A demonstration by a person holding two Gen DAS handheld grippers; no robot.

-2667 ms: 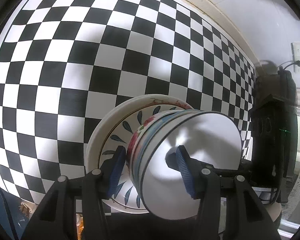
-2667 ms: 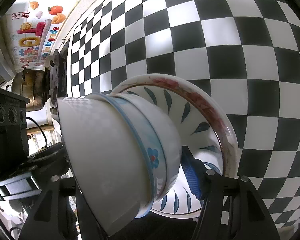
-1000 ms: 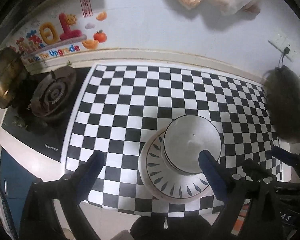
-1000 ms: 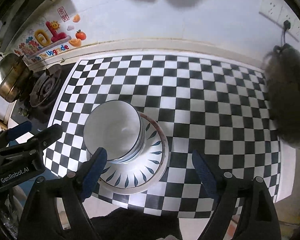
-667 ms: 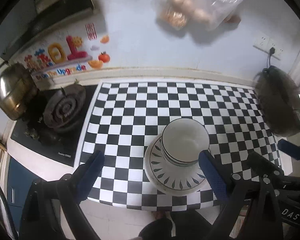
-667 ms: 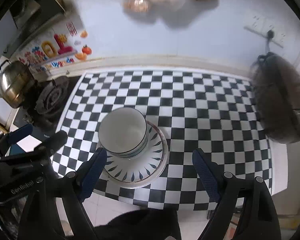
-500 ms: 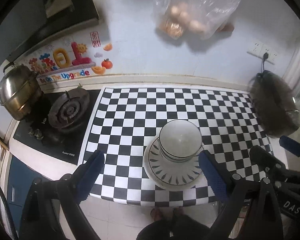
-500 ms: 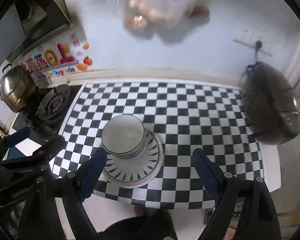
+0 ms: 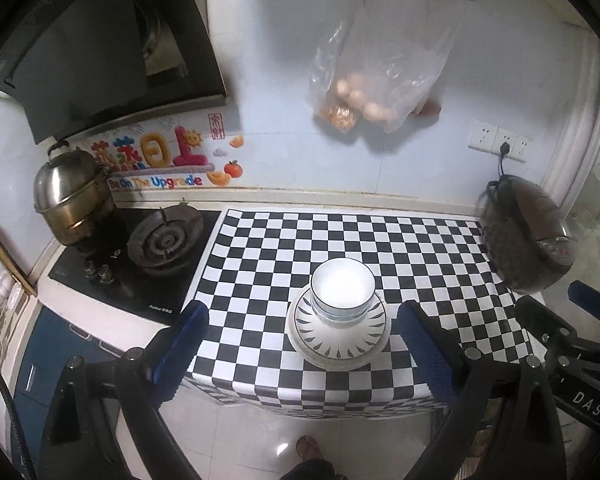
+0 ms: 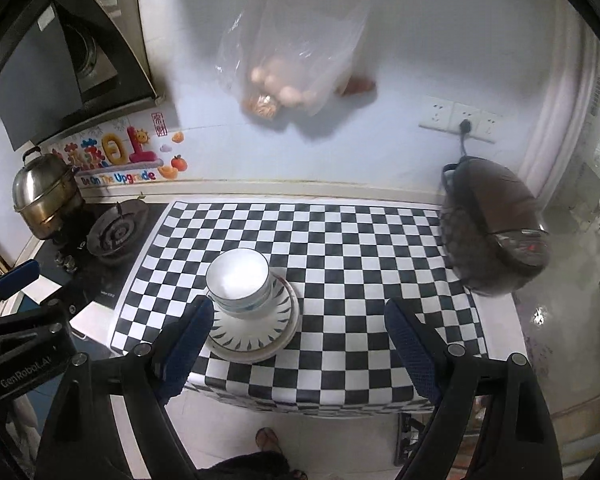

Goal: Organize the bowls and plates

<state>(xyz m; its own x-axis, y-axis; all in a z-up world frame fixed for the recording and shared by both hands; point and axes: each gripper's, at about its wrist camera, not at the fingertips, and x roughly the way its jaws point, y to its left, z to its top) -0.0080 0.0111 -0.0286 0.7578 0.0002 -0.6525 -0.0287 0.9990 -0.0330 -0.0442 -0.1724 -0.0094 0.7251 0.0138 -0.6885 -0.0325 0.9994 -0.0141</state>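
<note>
White bowls with blue bands [image 9: 342, 294] stand nested upright on a leaf-patterned plate [image 9: 339, 338] near the front edge of the checkered counter [image 9: 412, 248]. The same stack shows in the right wrist view, bowls [image 10: 238, 280] on plate [image 10: 252, 334]. My left gripper [image 9: 304, 346] is open and empty, held high above and in front of the counter. My right gripper [image 10: 296, 340] is open and empty, likewise high and pulled back. Each gripper shows at the edge of the other's view.
A gas stove [image 9: 164, 240] with a steel pot [image 9: 70, 200] is at the left. A brown rice cooker [image 9: 524, 236] stands at the counter's right end. A plastic bag of food [image 9: 380, 76] hangs on the wall. A person's foot [image 9: 308, 448] shows on the floor tiles.
Both grippers let go of the bowl and plate stack, opened wide and rose far up and back from the counter. The stack stays in place.
</note>
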